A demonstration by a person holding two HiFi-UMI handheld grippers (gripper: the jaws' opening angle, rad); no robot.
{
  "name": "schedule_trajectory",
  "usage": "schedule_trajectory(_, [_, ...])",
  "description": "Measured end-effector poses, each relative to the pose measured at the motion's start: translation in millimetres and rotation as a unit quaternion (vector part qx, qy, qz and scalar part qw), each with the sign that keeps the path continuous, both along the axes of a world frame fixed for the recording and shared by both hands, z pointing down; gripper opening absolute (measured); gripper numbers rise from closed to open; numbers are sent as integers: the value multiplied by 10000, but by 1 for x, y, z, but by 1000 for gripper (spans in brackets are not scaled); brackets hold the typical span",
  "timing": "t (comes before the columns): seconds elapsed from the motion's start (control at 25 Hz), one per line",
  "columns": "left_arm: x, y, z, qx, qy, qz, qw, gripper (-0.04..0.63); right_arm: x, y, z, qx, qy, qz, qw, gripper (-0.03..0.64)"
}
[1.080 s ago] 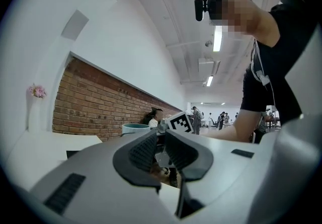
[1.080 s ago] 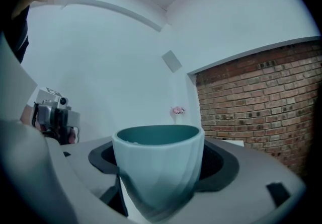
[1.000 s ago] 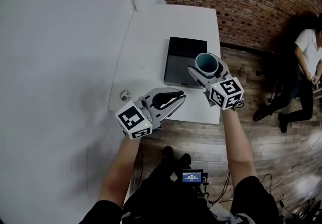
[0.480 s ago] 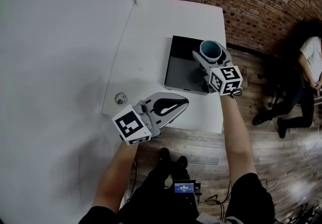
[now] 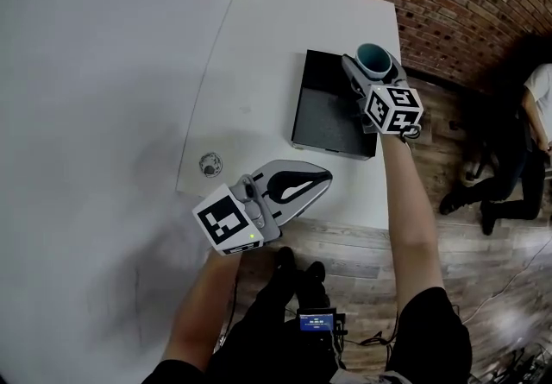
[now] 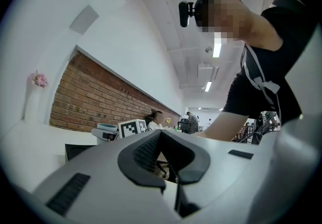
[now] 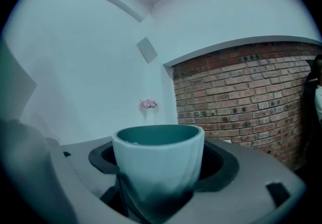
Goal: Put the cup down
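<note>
Now, teal cup (image 7: 158, 167) upright, in right gripper (image 5: 373, 63)

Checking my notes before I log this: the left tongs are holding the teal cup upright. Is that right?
Not quite: the right tongs are holding the teal cup upright, as the right gripper view shows. The left tongs are shut with nothing between them.
</note>
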State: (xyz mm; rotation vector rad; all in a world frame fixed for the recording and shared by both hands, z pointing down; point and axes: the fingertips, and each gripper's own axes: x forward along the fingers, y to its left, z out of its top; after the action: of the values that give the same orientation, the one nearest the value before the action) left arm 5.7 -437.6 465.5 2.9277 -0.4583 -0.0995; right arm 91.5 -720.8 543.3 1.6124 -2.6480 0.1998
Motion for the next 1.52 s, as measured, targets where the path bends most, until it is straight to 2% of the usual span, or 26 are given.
schedule_trajectory(0.2, [-9,-1,5,-60,19,-64,10000,8,-3,-11,5,12,82,44,10000,410])
schedule_trajectory(0.36, [-11,-2,8,-89,16,-59,9999,8,-2,-18,4,2,-123,106,9999,410])
schedule_trajectory(0.72, [-14,-3,10,-112,53,-79,9999,8,-3,-14,6,109,-30,37,9999,410])
schedule_trajectory(1.0, [-15,-3,2,-59,52,-117,9999,8,-2,-10,13,-136,45,70,9999,414])
schedule_trajectory(1.04, [-16,-3,2,-56,54,-130,9999,8,-1,-10,14,-181,35,86,9998,433])
schedule_trajectory(1.12, [-16,-3,0,-50,69,-149,9999,8,1,-9,16,-312,-83,84,9994,534])
schedule_trajectory(1.16, [-17,-3,-2,-43,82,-156,9998,8,1,-7,16,-383,-159,58,9991,551])
schedule_trajectory(1.52, [-13,-4,-14,26,177,-234,9996,8,19,14,-6,-530,-481,-96,9974,563])
